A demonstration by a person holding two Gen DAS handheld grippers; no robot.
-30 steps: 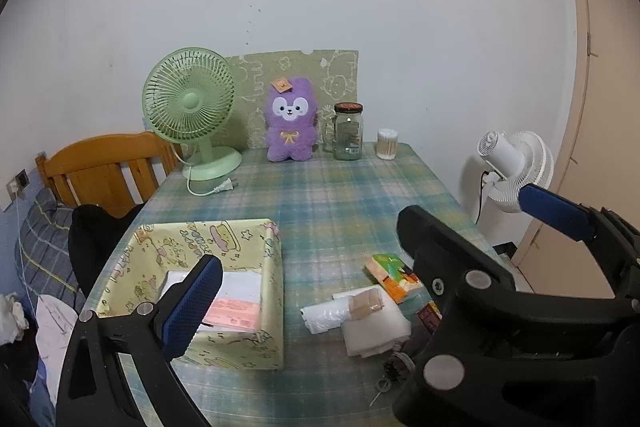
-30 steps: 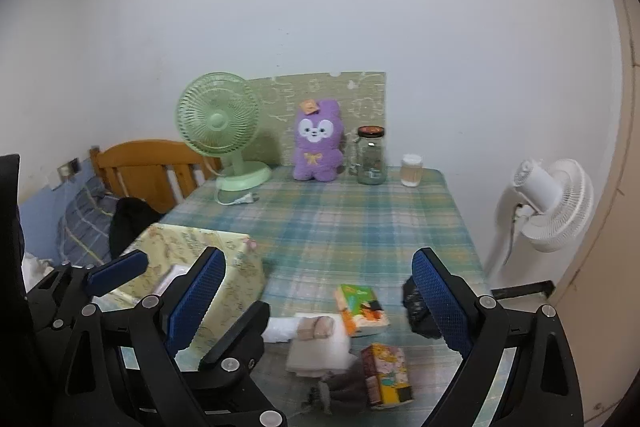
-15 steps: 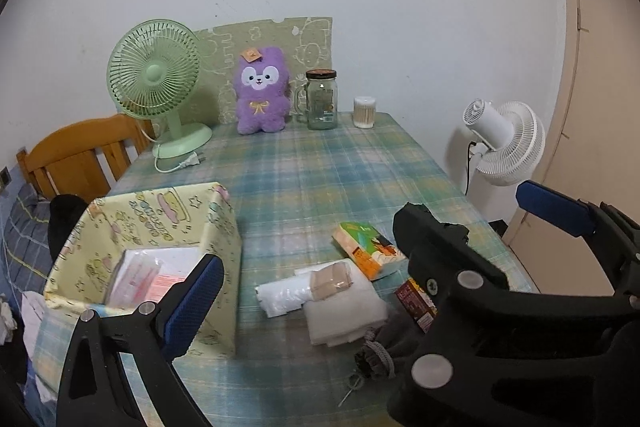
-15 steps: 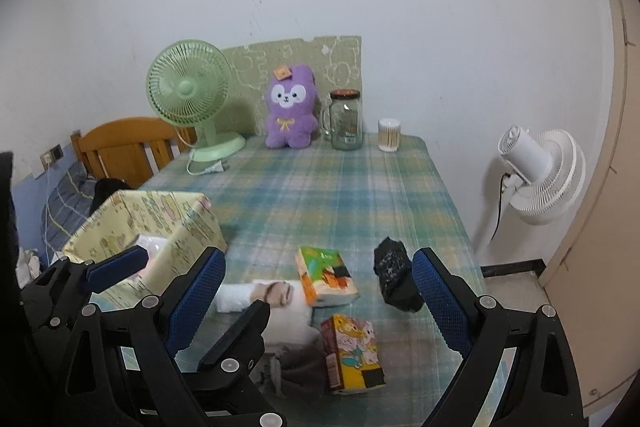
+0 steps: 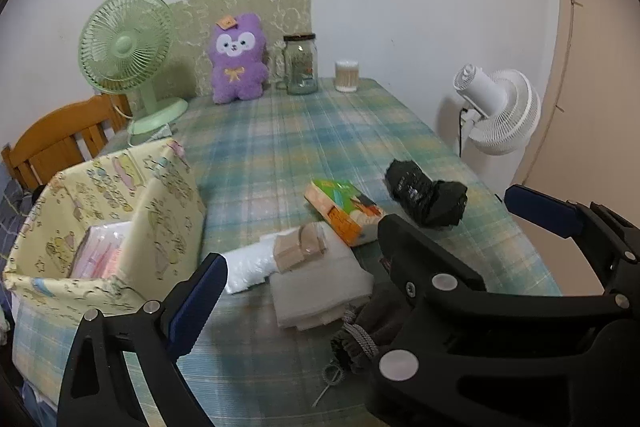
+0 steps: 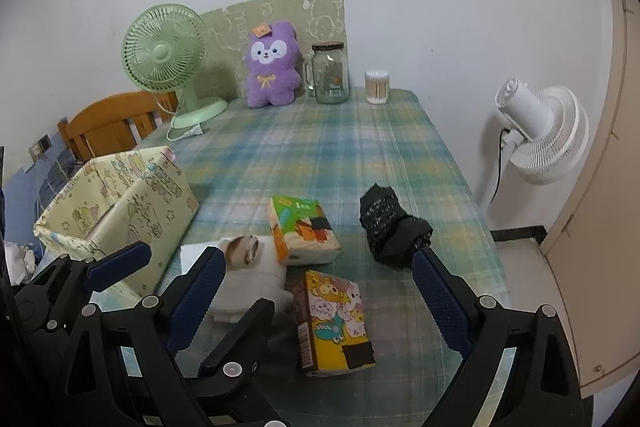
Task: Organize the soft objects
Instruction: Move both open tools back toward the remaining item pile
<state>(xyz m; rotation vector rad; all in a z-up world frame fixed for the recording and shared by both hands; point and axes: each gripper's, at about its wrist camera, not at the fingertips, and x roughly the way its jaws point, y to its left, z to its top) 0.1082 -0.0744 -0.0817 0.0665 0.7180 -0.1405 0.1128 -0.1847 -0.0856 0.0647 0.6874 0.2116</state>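
A yellow patterned fabric box (image 5: 120, 211) stands at the table's left with pink packets (image 5: 102, 251) inside; it also shows in the right wrist view (image 6: 132, 195). In front lie a folded white cloth (image 5: 320, 279), a white roll with a tan band (image 5: 256, 263), a grey drawstring pouch (image 5: 368, 331), a black rolled cloth (image 5: 428, 195) and a green-orange tissue pack (image 5: 344, 211). The right wrist view shows the black cloth (image 6: 390, 223), the tissue pack (image 6: 302, 229) and a yellow cartoon pack (image 6: 334, 323). My left gripper (image 5: 372, 247) and right gripper (image 6: 320, 291) are both open and empty above the table's near edge.
At the back stand a green desk fan (image 5: 128, 55), a purple plush (image 5: 238, 61), a glass jar (image 5: 301, 65) and a cotton-swab cup (image 5: 346, 76). A white floor fan (image 5: 496, 111) is right of the table. A wooden chair (image 5: 60, 139) is at the left.
Both grippers moved forward and to the right over the table; the box and the soft items now sit closer and lower in view. Both stay open.
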